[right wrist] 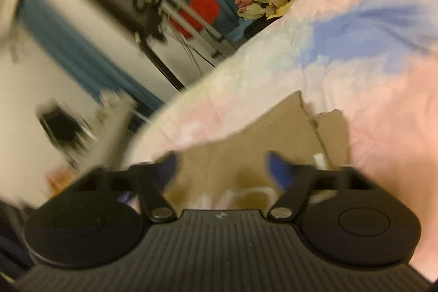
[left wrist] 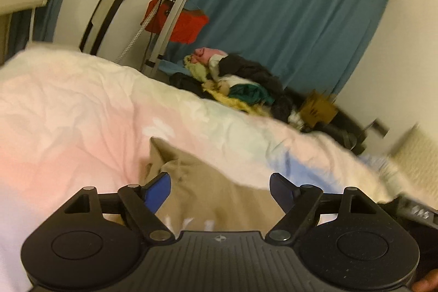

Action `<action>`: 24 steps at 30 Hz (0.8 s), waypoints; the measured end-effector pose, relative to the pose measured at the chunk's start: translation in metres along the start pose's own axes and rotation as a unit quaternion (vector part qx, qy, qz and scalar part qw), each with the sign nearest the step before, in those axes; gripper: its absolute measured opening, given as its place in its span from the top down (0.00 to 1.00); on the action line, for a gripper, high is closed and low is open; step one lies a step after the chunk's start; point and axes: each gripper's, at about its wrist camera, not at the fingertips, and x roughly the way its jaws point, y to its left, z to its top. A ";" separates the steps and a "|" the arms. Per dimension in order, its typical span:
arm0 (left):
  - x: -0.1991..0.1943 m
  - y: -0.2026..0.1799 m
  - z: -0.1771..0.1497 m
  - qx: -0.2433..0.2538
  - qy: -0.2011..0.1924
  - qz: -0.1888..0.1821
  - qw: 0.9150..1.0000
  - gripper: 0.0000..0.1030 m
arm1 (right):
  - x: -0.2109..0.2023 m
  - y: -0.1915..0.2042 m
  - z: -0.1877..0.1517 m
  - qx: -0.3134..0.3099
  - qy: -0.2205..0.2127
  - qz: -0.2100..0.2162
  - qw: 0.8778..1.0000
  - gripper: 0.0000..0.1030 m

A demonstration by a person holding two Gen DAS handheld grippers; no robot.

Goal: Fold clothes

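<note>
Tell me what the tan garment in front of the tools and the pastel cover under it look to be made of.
Tan garment: looks like soft matte woven or knit cloth, probably cotton; it creases and drapes without shine. Blur leaves the weave unclear.
Pastel cover: thin matte fabric, likely cotton bedding; fine wrinkles all over and a soft pink, white and blue dye pattern.

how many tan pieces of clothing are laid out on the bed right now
1: the tan garment lies on the pastel duvet under both open grippers. The clothes pile at the far end may hide more.
</note>
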 end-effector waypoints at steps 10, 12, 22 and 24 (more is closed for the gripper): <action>0.056 -0.003 -0.019 0.072 0.060 0.073 0.993 0.23 | 0.081 -0.007 0.002 -0.125 0.036 -0.114 0.985 0.73; 0.060 -0.002 -0.020 0.072 0.063 0.076 0.992 0.23 | 0.088 -0.012 -0.002 -0.123 0.042 -0.118 0.984 0.73; 0.013 -0.018 -0.025 0.087 0.054 0.080 0.992 0.26 | 0.019 0.026 -0.012 -0.124 0.018 -0.075 0.989 0.70; -0.001 -0.021 -0.032 0.087 0.053 0.084 0.991 0.25 | 0.001 0.031 -0.020 -0.127 0.018 -0.076 0.989 0.70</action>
